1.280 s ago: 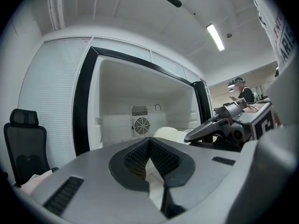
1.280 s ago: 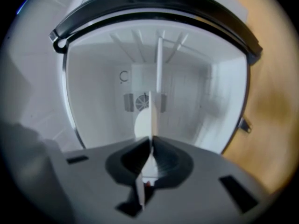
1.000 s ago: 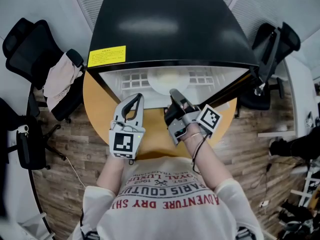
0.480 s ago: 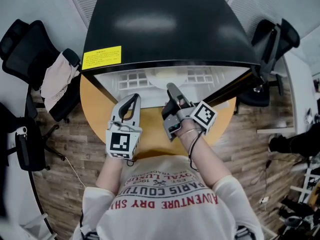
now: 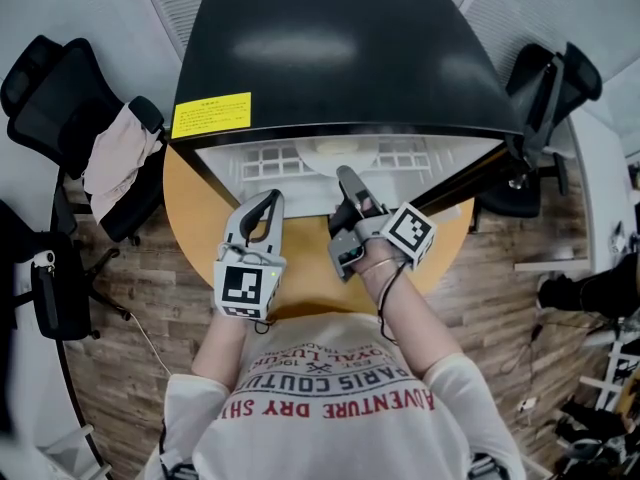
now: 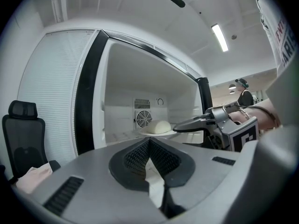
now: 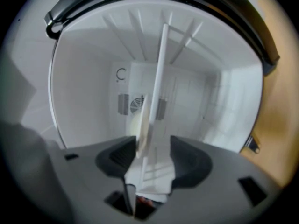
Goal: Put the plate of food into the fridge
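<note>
The white plate (image 5: pixel 340 151) carries a pale bun (image 6: pixel 160 125) and rests on the shelf inside the open black fridge (image 5: pixel 330 48). My right gripper (image 5: pixel 347 178) reaches into the fridge mouth. Its jaws are opening. In the right gripper view the plate rim (image 7: pixel 150 118) stands edge-on between them, close to the left pad (image 7: pixel 122 157) and apart from the right pad. My left gripper (image 5: pixel 265 205) hovers in front of the fridge, left of the right one. In the left gripper view, that gripper (image 6: pixel 149 141) is shut and holds nothing.
The fridge stands on a round wooden table (image 5: pixel 195 218) with its door swung to the right. A fan grille (image 6: pixel 144 118) is on its back wall. Black office chairs stand at left (image 5: pixel 60 98), one with a cloth (image 5: pixel 115 163), and at right (image 5: pixel 545 88).
The plate lies deeper in the fridge than a second ago, and the right gripper has edged forward with it. The left gripper has hardly moved.
</note>
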Tool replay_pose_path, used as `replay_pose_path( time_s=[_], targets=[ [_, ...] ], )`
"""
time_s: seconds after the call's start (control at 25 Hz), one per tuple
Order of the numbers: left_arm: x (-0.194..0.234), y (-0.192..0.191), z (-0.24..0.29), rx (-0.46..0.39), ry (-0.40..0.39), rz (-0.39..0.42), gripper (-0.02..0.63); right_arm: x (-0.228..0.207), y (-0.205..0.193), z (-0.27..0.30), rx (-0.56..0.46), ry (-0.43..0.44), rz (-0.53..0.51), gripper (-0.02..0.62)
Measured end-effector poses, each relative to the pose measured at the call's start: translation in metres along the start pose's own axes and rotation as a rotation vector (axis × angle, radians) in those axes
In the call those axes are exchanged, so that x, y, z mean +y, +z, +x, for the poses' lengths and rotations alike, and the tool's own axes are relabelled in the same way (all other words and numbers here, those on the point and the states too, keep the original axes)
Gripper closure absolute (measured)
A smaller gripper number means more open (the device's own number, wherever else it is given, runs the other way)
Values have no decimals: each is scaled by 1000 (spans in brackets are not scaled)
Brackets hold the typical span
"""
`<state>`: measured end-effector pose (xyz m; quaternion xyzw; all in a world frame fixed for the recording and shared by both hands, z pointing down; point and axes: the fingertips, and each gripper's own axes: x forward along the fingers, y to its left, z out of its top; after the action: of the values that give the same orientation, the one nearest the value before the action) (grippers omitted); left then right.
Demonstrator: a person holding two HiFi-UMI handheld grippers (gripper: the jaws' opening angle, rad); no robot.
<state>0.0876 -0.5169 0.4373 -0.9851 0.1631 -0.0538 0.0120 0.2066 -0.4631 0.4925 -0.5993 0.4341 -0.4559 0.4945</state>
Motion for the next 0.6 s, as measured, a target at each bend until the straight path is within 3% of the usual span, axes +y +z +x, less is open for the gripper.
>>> replay_pose_path(
  time_s=[0.24, 0.28, 0.36, 0.4, 0.6],
  targets=[
    [-6, 0, -5, 6, 12, -2, 572, 12, -17, -15, 36, 47, 54, 368],
    [-9, 0, -6, 7, 17, 3, 572, 13, -20, -20, 45, 49, 54, 385],
    [-14, 0, -10, 8, 24, 27, 572, 13, -23, -31, 62, 43, 27, 528],
    [-18, -1, -12, 10, 27, 34, 572, 12, -24, -36, 68, 37, 2, 558],
    [-34, 1, -21, 20, 48, 21, 572, 7, -26, -59, 109, 15, -150, 568]
  ],
)
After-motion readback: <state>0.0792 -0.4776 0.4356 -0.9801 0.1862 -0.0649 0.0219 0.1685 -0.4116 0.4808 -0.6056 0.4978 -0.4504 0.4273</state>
